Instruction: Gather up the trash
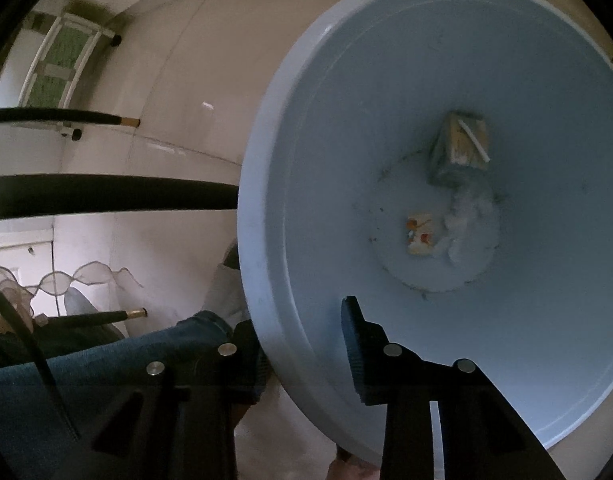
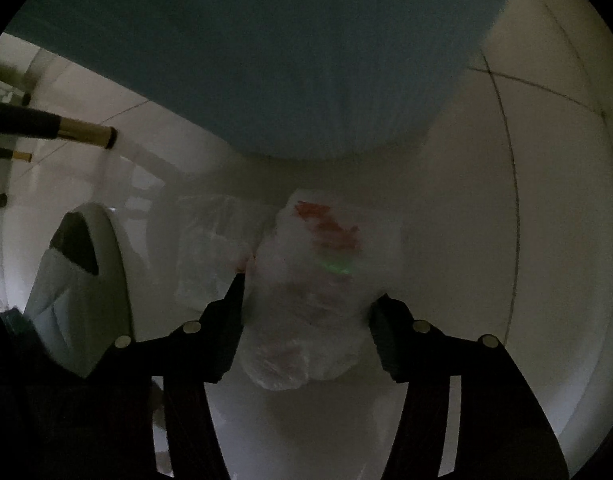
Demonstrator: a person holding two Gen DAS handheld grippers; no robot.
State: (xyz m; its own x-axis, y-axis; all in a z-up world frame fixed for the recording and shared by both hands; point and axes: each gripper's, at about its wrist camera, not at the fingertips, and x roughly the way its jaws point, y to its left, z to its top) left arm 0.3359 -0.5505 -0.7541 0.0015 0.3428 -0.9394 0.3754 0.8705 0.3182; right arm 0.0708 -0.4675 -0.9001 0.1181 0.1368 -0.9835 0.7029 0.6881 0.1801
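Looking down in the left wrist view, a pale blue bin [image 1: 446,80] fills the right side. On its bottom lie a small carton with a straw [image 1: 462,144], a crumpled white tissue [image 1: 466,220] and a printed wrapper [image 1: 420,234]. My left gripper [image 1: 298,320] straddles the bin's white rim [image 1: 262,240], one finger outside and one inside, shut on it. In the dim right wrist view a crumpled clear plastic bag [image 2: 306,312] with red and green print lies on the white tiles. My right gripper [image 2: 309,288] is over it, both pads pressing its sides.
The bin's blue outer wall [image 2: 266,60] stands just beyond the bag. A second clear plastic piece [image 2: 210,240] lies to its left, with a white shoe [image 2: 102,272] further left. Black furniture legs with brass tips [image 1: 106,196] [image 2: 82,134] cross the left. A jeans leg [image 1: 106,360] is beside the bin.
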